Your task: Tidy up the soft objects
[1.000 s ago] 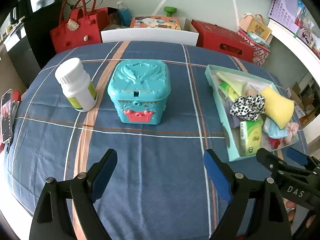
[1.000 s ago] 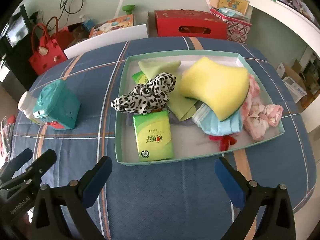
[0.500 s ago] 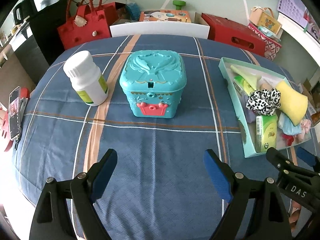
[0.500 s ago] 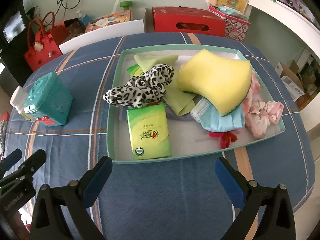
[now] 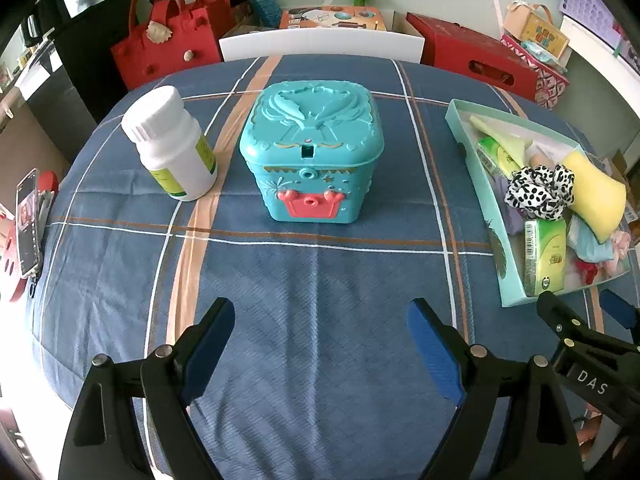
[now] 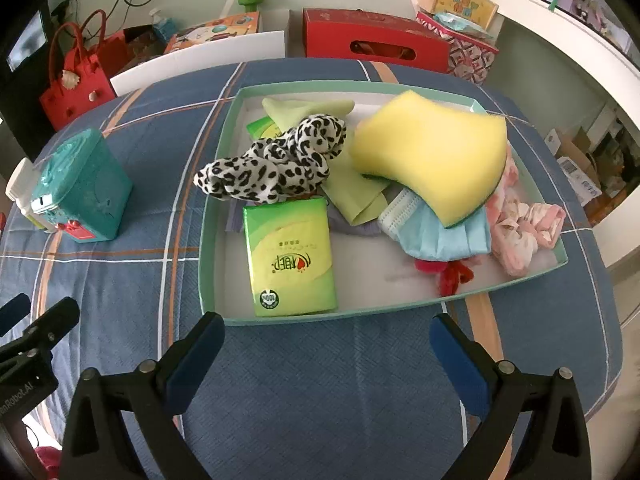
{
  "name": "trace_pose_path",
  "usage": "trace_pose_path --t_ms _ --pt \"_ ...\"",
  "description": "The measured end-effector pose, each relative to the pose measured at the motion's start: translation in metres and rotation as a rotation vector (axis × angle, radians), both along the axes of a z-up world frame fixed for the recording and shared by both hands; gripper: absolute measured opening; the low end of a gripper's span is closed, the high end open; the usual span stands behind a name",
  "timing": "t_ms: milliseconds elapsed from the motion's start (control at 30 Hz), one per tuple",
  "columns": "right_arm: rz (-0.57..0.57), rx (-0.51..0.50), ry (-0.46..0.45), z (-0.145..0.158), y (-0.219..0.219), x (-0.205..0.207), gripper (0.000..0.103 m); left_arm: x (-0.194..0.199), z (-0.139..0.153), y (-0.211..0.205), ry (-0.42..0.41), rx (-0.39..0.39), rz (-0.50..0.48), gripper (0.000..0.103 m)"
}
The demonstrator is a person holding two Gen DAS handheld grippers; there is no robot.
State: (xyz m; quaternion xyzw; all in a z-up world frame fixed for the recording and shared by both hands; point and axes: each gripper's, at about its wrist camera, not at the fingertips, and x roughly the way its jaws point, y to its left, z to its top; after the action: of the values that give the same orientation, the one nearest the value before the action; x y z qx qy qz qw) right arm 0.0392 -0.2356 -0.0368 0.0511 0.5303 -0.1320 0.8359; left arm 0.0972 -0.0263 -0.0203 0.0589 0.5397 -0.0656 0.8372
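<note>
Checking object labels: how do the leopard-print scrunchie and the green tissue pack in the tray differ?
The leopard-print scrunchie is a crumpled black-and-white fabric loop; the green tissue pack is a flat, printed rectangle. The scrunchie lies on other items; the pack lies on the tray's floor. Both are inside the tray.

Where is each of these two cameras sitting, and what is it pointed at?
Left wrist view: sits on the left gripper, looking steeply down past its open blue pads at the teal toy chest and white pill bottle; the right gripper shows at the lower right.
Right wrist view: sits on the right gripper, aimed down at the tray with yellow sponge, leopard scrunchie and tissue pack; the left gripper shows at the lower left.
Shared: chest, bottle, tray and plaid tablecloth.
</note>
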Motion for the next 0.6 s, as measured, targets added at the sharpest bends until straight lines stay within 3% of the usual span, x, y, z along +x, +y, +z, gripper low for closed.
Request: trace_pose_path --t_ms 600 --pt "-0.003 -0.01 -0.005 0.001 0.0018 -0.0008 0.103 0.0021 -0.0053 -0.0031 0.005 0.07 -0.005 0.088"
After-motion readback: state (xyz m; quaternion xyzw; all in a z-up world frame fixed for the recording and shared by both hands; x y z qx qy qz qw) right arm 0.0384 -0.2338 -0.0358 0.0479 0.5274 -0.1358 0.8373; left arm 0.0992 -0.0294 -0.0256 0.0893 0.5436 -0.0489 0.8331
